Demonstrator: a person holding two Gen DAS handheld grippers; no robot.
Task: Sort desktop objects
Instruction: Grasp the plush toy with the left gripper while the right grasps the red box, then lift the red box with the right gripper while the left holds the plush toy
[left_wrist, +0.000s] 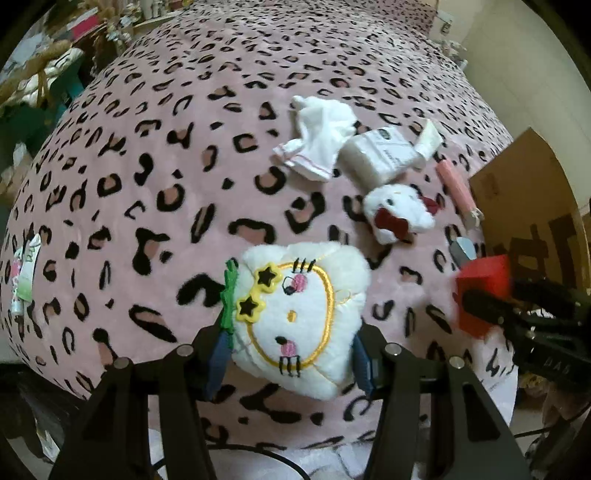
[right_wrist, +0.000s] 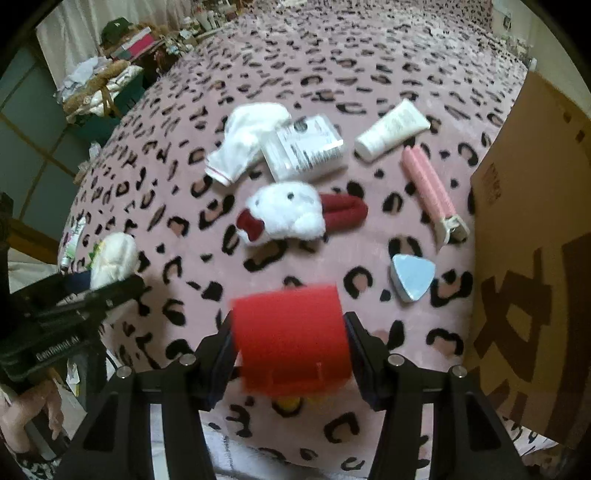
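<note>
I see a fuzzy pile blanket (right_wrist: 369, 55) with leopard print under everything. On it, my left gripper's plush cat face (left_wrist: 299, 317) looks fleecy with stitched embroidery. Beside the blanket's right edge stands matt brown cardboard (right_wrist: 535, 258). The red block (right_wrist: 291, 339) looks smooth, matt plastic.

This looks like a lived-in bedroom in a home. A wide, soft surface covered by a pink plush blanket with black leopard spots (right_wrist: 332, 74) fills most of both views, like a made bed. Beside it, a cluttered shelf area holds a dark green cap (right_wrist: 117, 28), a pink and white box (right_wrist: 138, 43) and heaped pale cloths (right_wrist: 110, 86). A brown cardboard box (right_wrist: 535, 258) stands at the edge.
</note>
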